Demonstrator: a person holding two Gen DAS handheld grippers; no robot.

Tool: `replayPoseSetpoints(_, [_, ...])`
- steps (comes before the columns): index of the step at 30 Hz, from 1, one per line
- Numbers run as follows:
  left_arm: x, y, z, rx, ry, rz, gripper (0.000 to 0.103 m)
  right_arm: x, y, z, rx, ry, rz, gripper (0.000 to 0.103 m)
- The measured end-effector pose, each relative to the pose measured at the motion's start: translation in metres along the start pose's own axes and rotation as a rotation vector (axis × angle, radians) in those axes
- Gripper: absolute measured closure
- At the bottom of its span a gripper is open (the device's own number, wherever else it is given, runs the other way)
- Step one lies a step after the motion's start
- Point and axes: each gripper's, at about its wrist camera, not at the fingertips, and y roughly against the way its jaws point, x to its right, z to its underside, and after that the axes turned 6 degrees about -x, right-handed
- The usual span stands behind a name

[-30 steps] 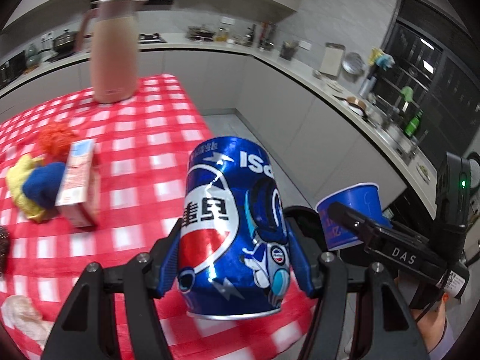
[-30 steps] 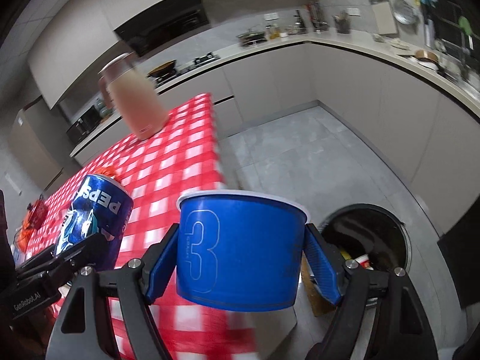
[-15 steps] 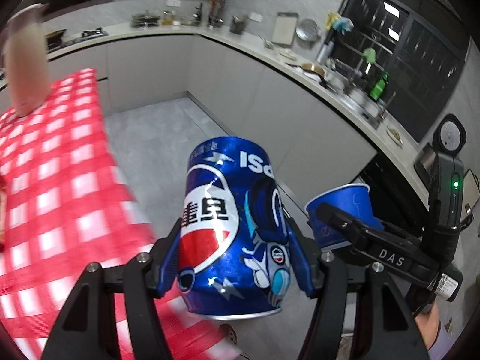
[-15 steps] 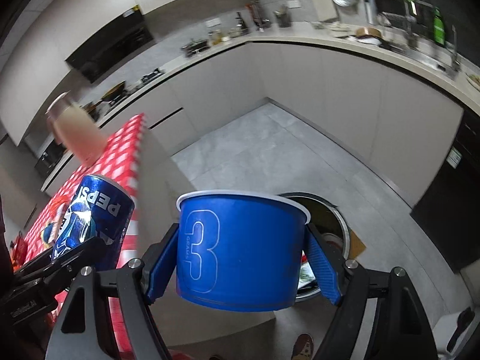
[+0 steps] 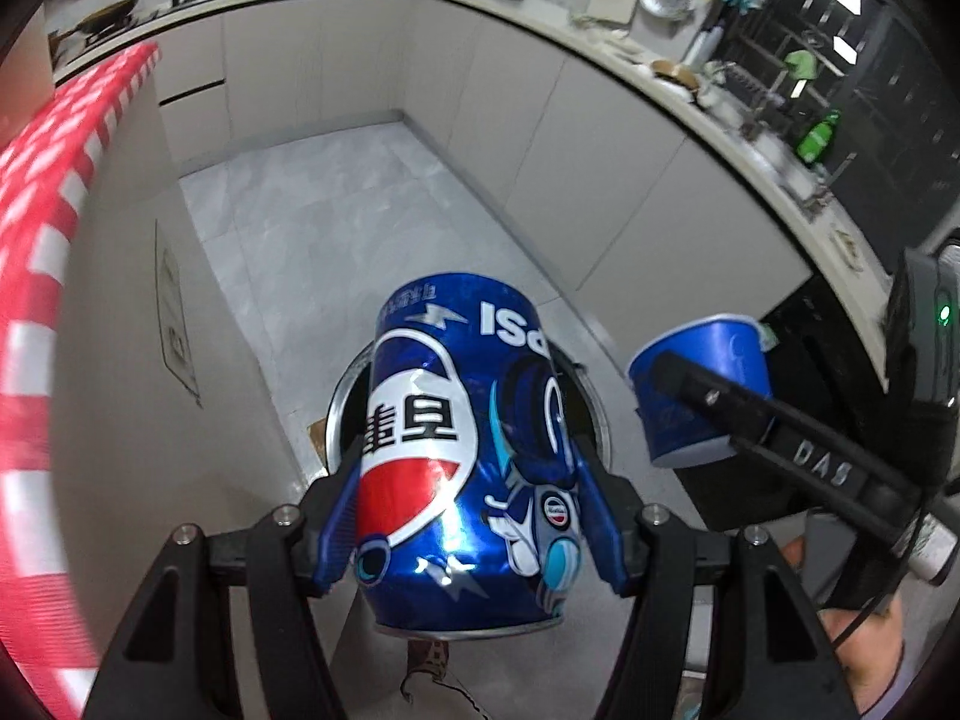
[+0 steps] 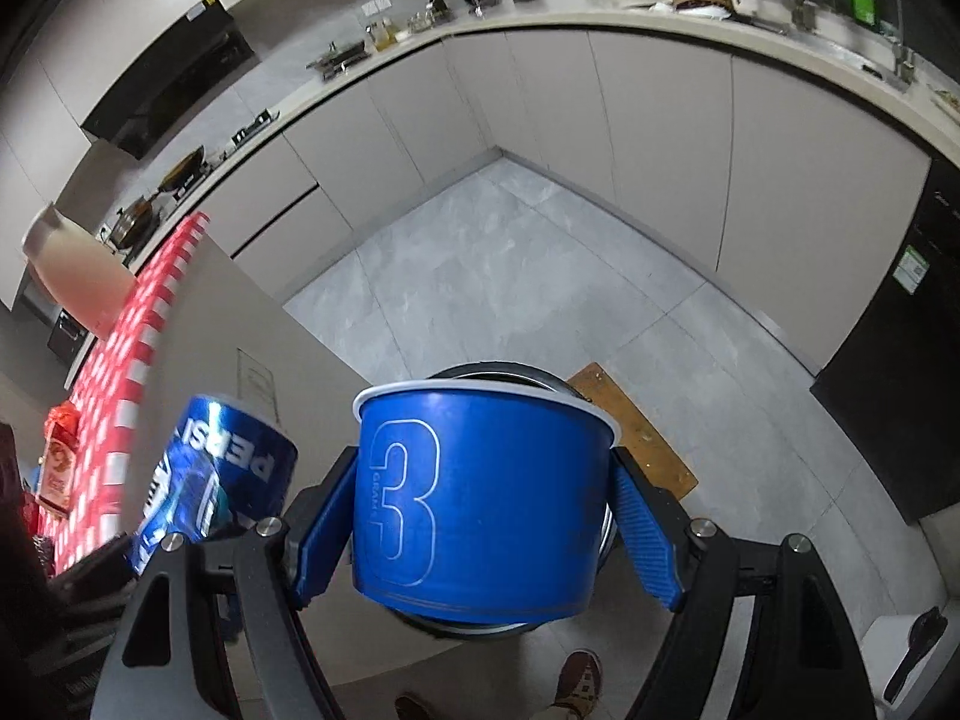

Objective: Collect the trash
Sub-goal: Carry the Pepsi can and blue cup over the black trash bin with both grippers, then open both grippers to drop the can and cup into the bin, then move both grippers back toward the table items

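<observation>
left hand-held gripper (image 5: pixel 465 516) clamps can (image 5: pixel 465 456) at mid-body, above bin (image 5: pixel 336 414) on floor. right hand-held gripper (image 6: pixel 486 531) clamps cup (image 6: pixel 480 498) by sides, over bin too. both likely light, thin-walled, crushable; gentle side grip suits.

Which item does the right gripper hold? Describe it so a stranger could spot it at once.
Look above the round trash bin on the grey kitchen floor. There the right gripper clamps a blue paper cup with a white rim. Unlike the shiny Pepsi can beside it, it is matte and bears a large outlined "3".
</observation>
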Motion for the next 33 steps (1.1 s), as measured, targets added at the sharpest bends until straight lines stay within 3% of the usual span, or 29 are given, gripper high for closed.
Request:
replayPoseSetpoints(10, [-0.008, -0.069, 0.009, -0.095, 0.109, -0.067, 0.038, 0.014, -0.074, -0.027, -0.102, 0.027, -0.051, 0.021])
replayPoseSetpoints(14, [-0.011, -0.073, 0.008, -0.139, 0.166, -0.123, 0.027, 0.011, -0.088, -0.032, -0.118, 0.036, -0.054, 0.016])
replayPoseSetpoints(25, [-0.003, -0.014, 0.012, -0.026, 0.142, -0.113, 0.027, 0.009, -0.060, -0.030, -0.049, 0.025, -0.032, 0.016])
replayPoseSetpoints(33, [0.000, 0.039, 0.007, 0.006, 0.097, -0.035, 0.027, -0.005, -0.011, -0.015, -0.008, 0.016, 0.019, 0.016])
